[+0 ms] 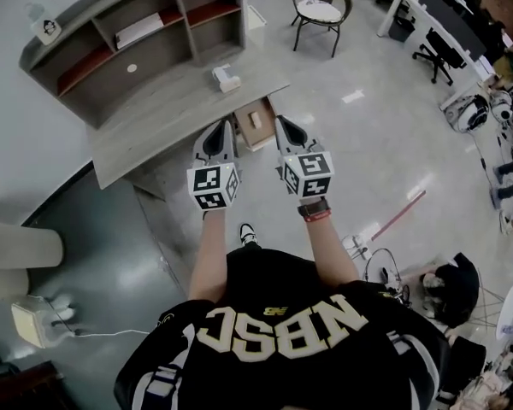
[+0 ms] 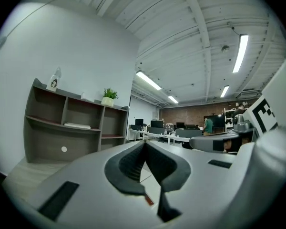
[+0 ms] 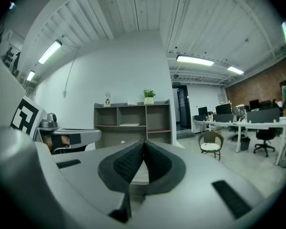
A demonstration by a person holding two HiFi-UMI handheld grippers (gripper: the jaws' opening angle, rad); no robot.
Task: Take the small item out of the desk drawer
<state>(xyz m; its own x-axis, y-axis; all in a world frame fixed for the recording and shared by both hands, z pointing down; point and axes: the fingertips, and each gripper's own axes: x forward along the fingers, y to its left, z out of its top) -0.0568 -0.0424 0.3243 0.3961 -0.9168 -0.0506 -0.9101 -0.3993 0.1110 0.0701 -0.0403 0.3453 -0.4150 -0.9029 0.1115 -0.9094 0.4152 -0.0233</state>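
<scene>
The person holds both claws out in front of the body, side by side and apart, above the floor. The left claw [image 1: 224, 126] is clenched: in the left gripper view its two dark pads [image 2: 133, 163] meet at the tips and nothing is between them. The right claw [image 1: 282, 123] is clenched too, pads touching at the front, and it holds nothing.

The drawer [image 1: 255, 125] is open. In the head view it shows between the two claw tips, a little ahead of them and lower. It comes out from under the near edge of the desk [image 1: 171, 118]. A pale small item [image 1: 254, 119] lies inside it, too small to tell what it is. No claw touches the drawer or the item.

On the desk, ahead of the left claw, lies a white box [image 1: 226, 78]. A shelf [image 1: 132, 45] stands at the far side of the desk, ahead and to the left of both claws. A chair [image 1: 321, 7] stands well ahead of the right claw, apart from the desk.
</scene>
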